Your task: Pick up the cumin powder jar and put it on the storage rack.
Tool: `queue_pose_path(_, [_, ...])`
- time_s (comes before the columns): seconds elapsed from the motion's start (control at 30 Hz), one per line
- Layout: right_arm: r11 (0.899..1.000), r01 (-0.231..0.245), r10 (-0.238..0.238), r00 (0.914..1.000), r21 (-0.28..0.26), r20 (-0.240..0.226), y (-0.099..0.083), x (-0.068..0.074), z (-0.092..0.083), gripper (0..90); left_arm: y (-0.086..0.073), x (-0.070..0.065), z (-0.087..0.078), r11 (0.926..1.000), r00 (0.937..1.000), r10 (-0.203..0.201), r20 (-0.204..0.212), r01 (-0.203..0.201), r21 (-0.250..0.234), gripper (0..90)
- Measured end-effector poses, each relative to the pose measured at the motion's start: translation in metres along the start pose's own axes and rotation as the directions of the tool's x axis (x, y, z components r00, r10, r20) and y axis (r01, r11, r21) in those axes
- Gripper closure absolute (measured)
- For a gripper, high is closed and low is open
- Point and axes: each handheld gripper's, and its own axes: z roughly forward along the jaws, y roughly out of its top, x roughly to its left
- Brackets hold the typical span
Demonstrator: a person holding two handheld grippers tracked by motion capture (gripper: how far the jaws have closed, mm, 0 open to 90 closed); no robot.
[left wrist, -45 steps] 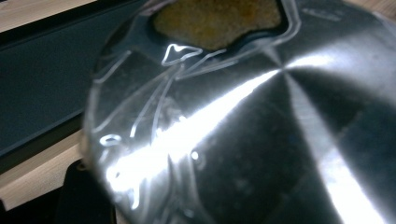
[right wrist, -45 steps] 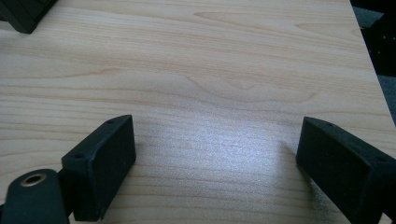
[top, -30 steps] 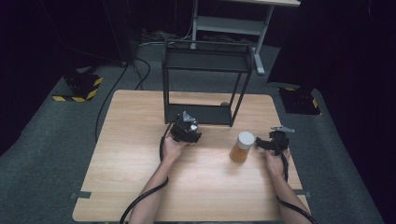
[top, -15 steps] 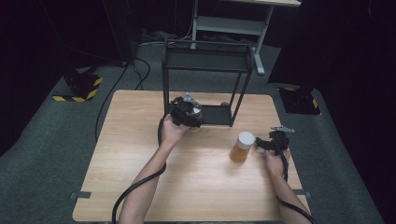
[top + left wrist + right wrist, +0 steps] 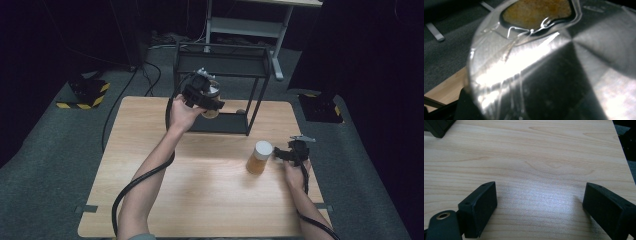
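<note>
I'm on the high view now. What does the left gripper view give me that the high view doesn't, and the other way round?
Left gripper view alone: the metal lid up close, scratched and glinting, with brownish contents behind its clear window.

High view alone: the left gripper lifted beside the black rack, the white-capped jar standing on the table, and the right gripper open beside it.

Both: the held jar and the wooden table.

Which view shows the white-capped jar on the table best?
The high view: the white-capped jar stands whole and upright on the table, just left of the right gripper. The right gripper view has bare wood between open jaws; the left gripper view, a held jar's lid.
</note>
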Motion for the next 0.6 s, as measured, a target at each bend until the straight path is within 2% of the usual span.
queue_pose_path(0.03, [1.000, 0.000, 0.000, 1.0000, 0.000, -0.001, 0.000, 0.000, 0.000, 11.4, -0.001, -0.003, -0.001, 0.9985, 0.9989, -0.047, 0.006, 0.048, -0.029, 31.1])
queue_pose_path(0.07, [1.000, 0.001, -0.001, 1.0000, 0.000, -0.002, 0.000, 0.000, 0.000, 11.4, 0.008, 0.000, -0.006, 1.0000, 1.0000, 0.004, 0.002, -0.004, -0.001, 31.1])
queue_pose_path(0.1, [1.000, 0.003, -0.003, 1.0000, 0.001, -0.003, 0.000, 0.000, 0.000, 11.4, 0.019, -0.001, -0.015, 0.9999, 1.0000, -0.005, 0.001, 0.005, -0.015, 31.1])
queue_pose_path(0.13, [1.000, 0.003, -0.003, 1.0000, 0.001, -0.003, 0.000, 0.000, 0.000, 11.4, 0.019, -0.001, -0.015, 0.9999, 1.0000, -0.005, 0.001, 0.005, -0.015, 31.1])
queue_pose_path(0.23, [1.000, 0.004, -0.004, 1.0000, 0.000, -0.003, 0.000, 0.000, 0.000, 11.4, 0.037, -0.001, -0.026, 0.9998, 0.9997, 0.016, -0.018, -0.016, -0.015, 31.1])
queue_pose_path(0.43, [1.000, 0.002, -0.002, 1.0000, -0.001, -0.003, 0.000, 0.000, 0.000, 11.6, 0.051, 0.001, -0.039, 0.9986, 0.9996, 0.011, -0.026, -0.012, -0.051, 31.2])
queue_pose_path(0.5, [1.000, 0.002, -0.002, 1.0000, -0.001, -0.003, 0.000, 0.000, 0.000, 11.6, 0.063, -0.003, -0.041, 0.9989, 0.9976, 0.015, -0.067, -0.018, -0.043, 31.2])
queue_pose_path(0.6, [1.000, 0.005, -0.005, 1.0000, 0.000, -0.005, 0.000, 0.000, 0.000, 11.6, 0.071, -0.003, -0.042, 0.9988, 0.9954, 0.004, -0.096, -0.008, -0.048, 31.2])
